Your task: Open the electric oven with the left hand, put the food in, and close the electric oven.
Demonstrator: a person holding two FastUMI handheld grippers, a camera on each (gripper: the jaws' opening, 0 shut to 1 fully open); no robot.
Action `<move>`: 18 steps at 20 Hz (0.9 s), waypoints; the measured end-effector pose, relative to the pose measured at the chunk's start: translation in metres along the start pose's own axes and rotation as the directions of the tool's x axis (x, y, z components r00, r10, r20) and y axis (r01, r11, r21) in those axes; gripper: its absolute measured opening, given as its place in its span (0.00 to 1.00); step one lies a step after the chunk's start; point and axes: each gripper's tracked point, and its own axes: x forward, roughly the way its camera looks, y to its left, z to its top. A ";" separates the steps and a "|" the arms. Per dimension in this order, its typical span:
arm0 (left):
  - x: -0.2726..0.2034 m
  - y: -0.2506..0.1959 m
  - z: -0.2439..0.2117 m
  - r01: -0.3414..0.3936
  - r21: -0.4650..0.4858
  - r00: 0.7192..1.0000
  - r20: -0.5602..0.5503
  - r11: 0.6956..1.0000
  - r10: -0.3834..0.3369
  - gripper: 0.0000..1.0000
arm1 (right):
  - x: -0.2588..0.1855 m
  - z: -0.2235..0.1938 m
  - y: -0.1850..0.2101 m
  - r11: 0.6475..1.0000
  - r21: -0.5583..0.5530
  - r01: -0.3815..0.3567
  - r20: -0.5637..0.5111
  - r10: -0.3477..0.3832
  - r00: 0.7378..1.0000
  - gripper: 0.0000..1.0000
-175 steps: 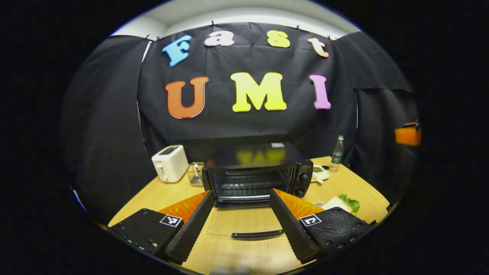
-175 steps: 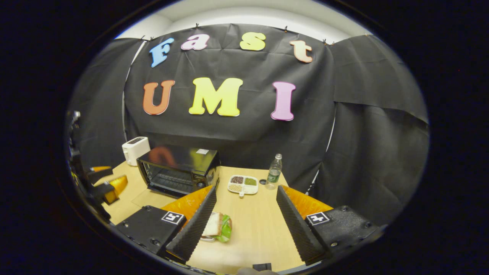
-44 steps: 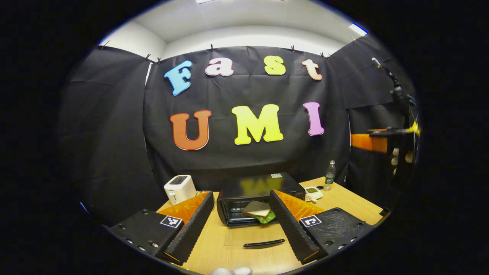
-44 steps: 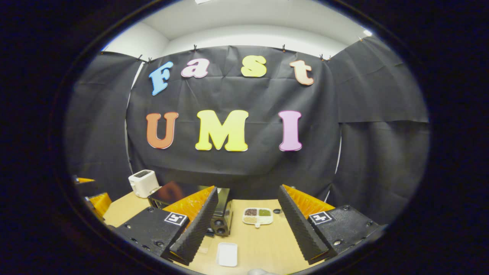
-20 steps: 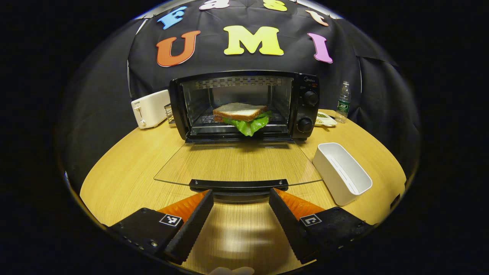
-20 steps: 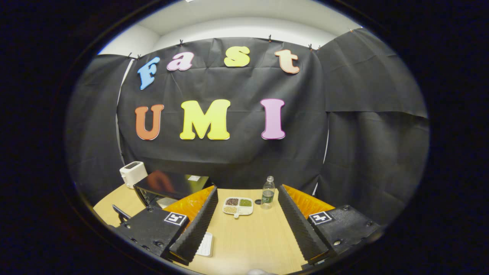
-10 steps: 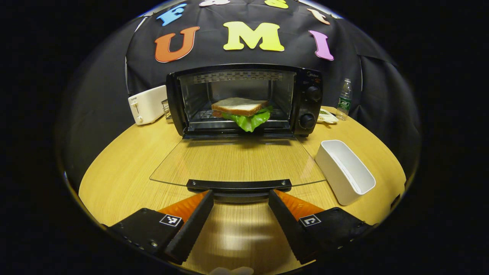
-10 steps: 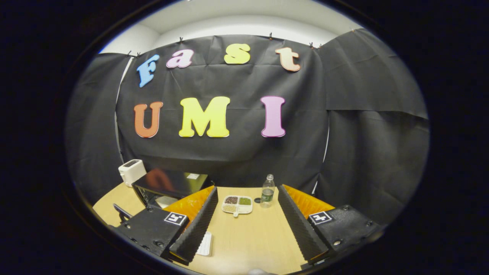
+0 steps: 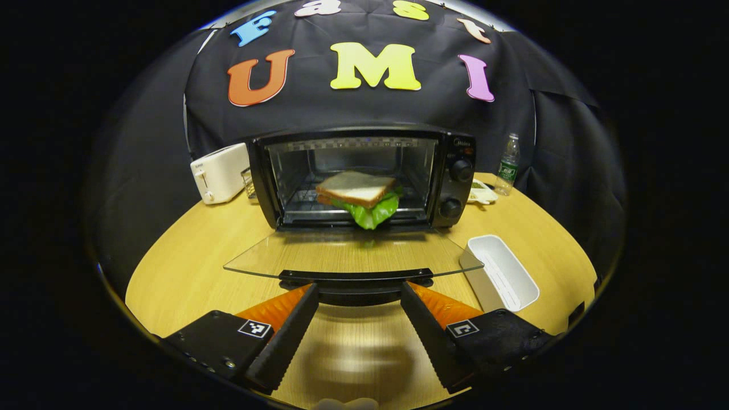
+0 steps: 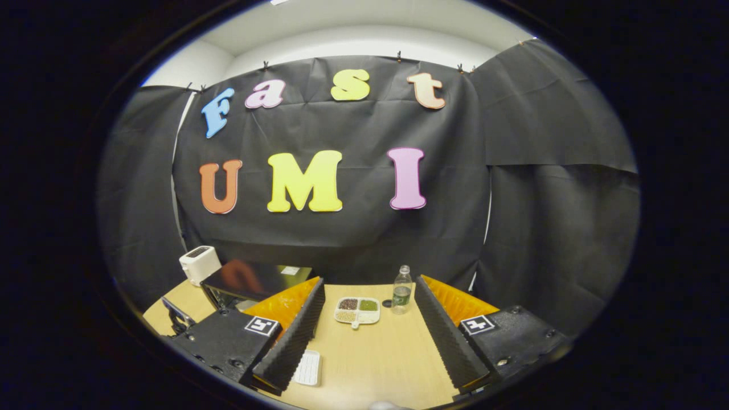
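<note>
Table wooden, black cloth behind; left tool spread, right tool spread.

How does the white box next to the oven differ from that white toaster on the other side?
The toaster stands upright beside the oven's left wall, at the back of the table; the box lies lower and nearer, to the right of the open door. The box is an open, empty tray; the toaster is a closed block with a lever on its end. Both are white.
</note>
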 end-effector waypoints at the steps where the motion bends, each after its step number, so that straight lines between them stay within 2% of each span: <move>1: -0.001 0.000 0.009 0.000 -0.001 1.000 0.011 1.000 0.000 0.95 | 0.000 0.001 -0.001 1.000 0.005 0.000 0.002 0.000 1.000 1.00; 3: -0.001 0.002 0.024 0.002 0.000 1.000 0.023 1.000 -0.002 0.96 | 0.002 0.002 -0.003 1.000 0.018 0.005 0.003 -0.005 1.000 1.00; 4: 0.001 0.003 0.033 0.002 -0.002 1.000 0.025 1.000 -0.002 0.96 | 0.003 0.002 -0.003 1.000 0.026 0.006 0.005 -0.006 1.000 0.96; 5: 0.002 0.004 0.039 0.002 -0.007 1.000 0.024 1.000 -0.002 0.96 | 0.004 0.004 -0.004 0.999 0.033 0.011 0.006 -0.011 1.000 1.00; 7: 0.002 0.006 0.053 0.005 -0.007 0.999 0.041 1.000 -0.005 0.96 | 0.006 0.006 -0.006 0.999 0.047 0.017 0.013 -0.018 1.000 1.00; 8: 0.002 0.007 0.060 0.007 0.000 0.999 0.050 1.000 -0.007 0.96 | 0.007 0.006 -0.007 0.999 0.049 0.020 0.015 -0.021 1.000 0.95; 9: 0.004 0.008 0.067 0.008 0.009 0.998 0.061 1.000 -0.008 0.96 | 0.008 0.006 -0.008 0.998 0.050 0.024 0.016 -0.025 1.000 1.00; 10: 0.006 0.009 0.073 0.008 0.018 0.998 0.068 1.000 -0.010 0.96 | 0.008 0.006 -0.009 0.998 0.051 0.027 0.016 -0.028 0.999 0.95; 11: 0.008 0.010 0.078 0.009 0.024 0.997 0.076 1.000 -0.011 0.96 | 0.009 0.007 -0.010 0.998 0.053 0.033 0.017 -0.034 0.999 1.00; 12: 0.012 0.011 0.083 0.010 0.023 0.997 0.077 1.000 -0.012 0.96 | 0.012 0.008 -0.009 0.998 0.057 0.035 0.016 -0.036 0.999 0.95; 15: 0.025 0.017 0.096 -0.001 0.006 0.997 0.078 1.000 0.001 0.96 | 0.014 0.011 -0.009 0.997 0.064 0.043 0.019 -0.044 0.999 0.95; 16: 0.029 0.018 0.101 -0.004 0.001 0.996 0.084 1.000 0.004 0.96 | 0.015 0.011 -0.009 0.997 0.062 0.045 0.022 -0.046 0.999 1.00; 17: 0.032 0.020 0.108 -0.009 0.001 0.995 0.095 1.000 0.009 0.96 | 0.016 0.013 -0.010 0.997 0.060 0.047 0.027 -0.049 0.998 1.00; 18: 0.034 0.021 0.116 -0.010 0.008 0.994 0.111 1.000 0.009 0.96 | 0.019 0.014 -0.010 0.997 0.057 0.049 0.029 -0.051 0.998 0.95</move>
